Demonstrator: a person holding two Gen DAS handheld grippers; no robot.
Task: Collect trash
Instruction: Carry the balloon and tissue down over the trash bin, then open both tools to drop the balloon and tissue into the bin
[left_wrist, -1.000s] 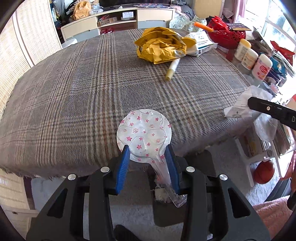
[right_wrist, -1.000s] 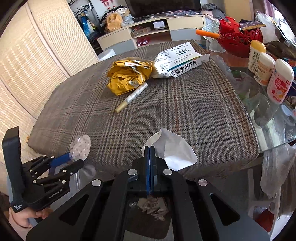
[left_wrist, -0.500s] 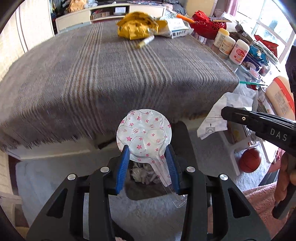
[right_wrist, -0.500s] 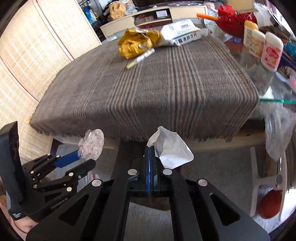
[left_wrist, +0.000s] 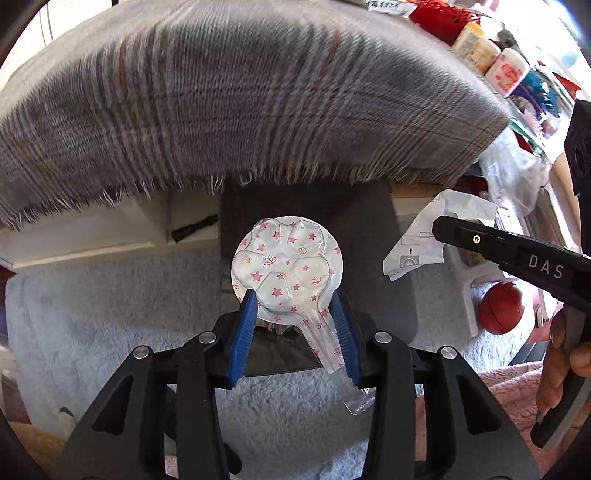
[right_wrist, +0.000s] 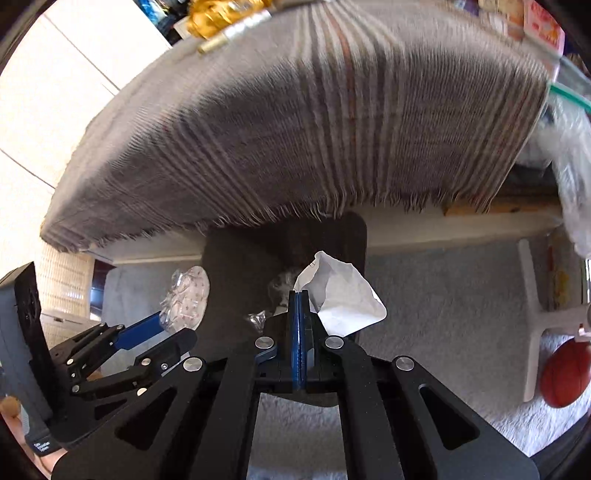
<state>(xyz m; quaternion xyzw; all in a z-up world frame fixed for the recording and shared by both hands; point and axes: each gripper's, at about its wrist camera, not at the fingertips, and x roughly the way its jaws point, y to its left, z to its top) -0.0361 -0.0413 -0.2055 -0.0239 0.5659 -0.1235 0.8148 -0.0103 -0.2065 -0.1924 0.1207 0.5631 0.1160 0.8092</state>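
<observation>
daylight floods in from the upper right, blowing out that corner w/ glare. the plaid tablecloth smears into streaks from motion blur, worse in the right wrist view. fisheye bends the edges, dark vignette at corners. the bin sits in shade, contents probably tissue.

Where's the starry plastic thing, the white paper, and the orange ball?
starry plastic wrapper (left_wrist: 286, 264): left wrist view, middle of its round part.
white paper (right_wrist: 343, 295): right wrist view, centre of the crumpled sheet.
orange ball (left_wrist: 501, 308): left wrist view, middle of the ball.
</observation>
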